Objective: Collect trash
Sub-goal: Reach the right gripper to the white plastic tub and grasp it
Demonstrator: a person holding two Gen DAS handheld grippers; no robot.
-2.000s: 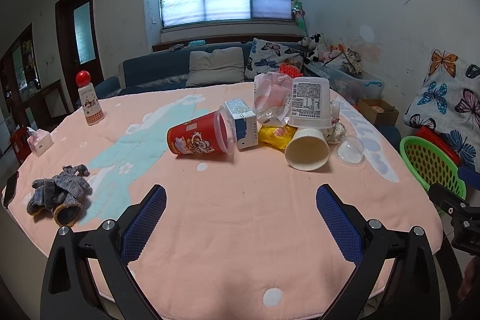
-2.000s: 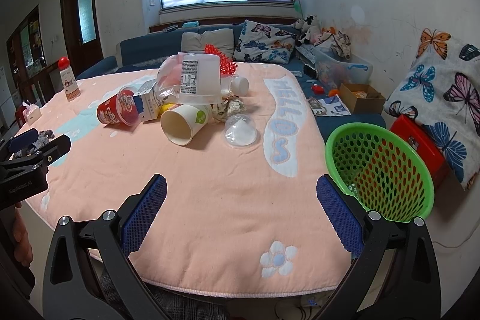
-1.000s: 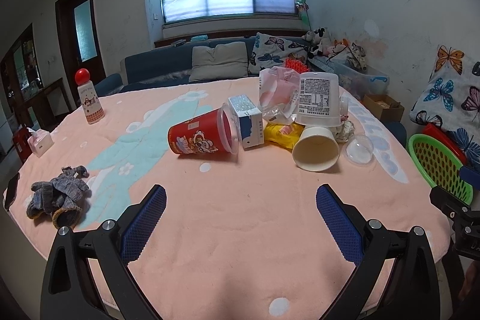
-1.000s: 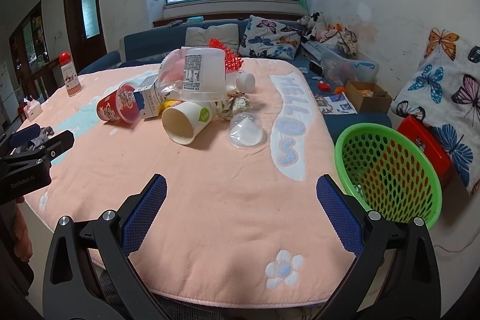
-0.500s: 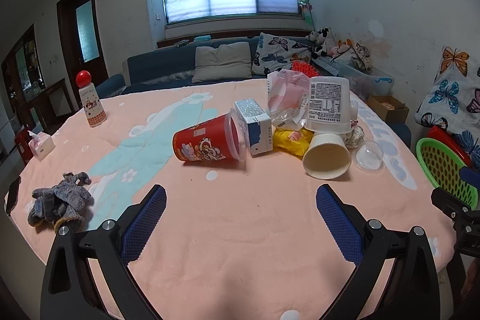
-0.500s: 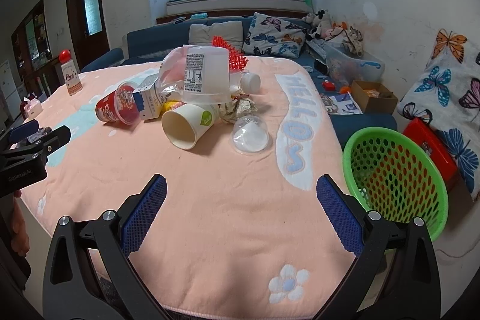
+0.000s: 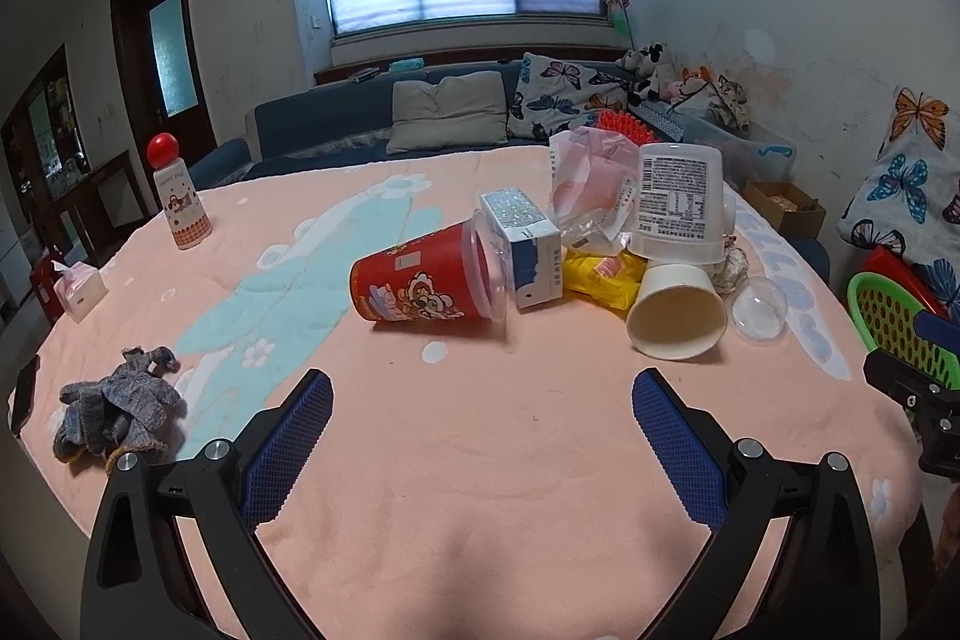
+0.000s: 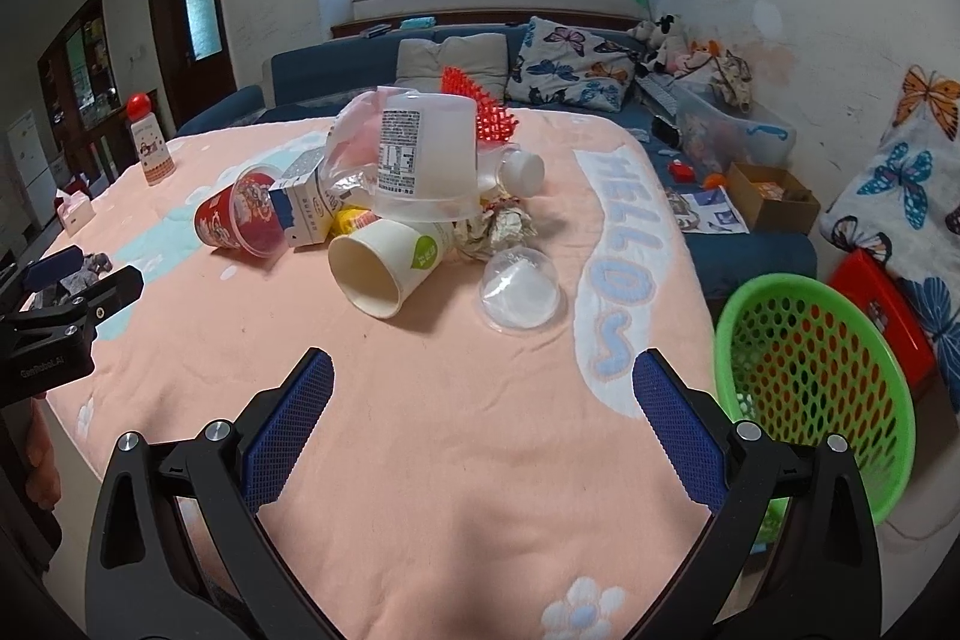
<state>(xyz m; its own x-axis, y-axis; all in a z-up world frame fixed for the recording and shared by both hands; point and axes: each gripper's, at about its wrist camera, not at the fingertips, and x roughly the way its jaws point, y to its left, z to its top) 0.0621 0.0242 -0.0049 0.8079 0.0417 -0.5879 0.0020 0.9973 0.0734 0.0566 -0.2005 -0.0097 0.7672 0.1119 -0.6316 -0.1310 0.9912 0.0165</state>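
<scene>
Grey gloves (image 7: 114,415) lie bunched at the near left edge of the pink tablecloth (image 7: 480,436), a tissue box (image 7: 80,290) further back, then a red-capped bottle (image 7: 178,201) standing upright (cartoon label). Behind, a blue sofa (image 7: 336,118) carries a butterfly cushion (image 7: 564,100).

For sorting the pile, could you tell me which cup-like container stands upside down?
The clear tub with the printed label, mouth down atop the pile; the red cup and paper cup lie sideways.

Left tool (image 7: 480,394) and right tool (image 8: 483,391), fingers spread wide and empty, fill each frame's bottom.
</scene>
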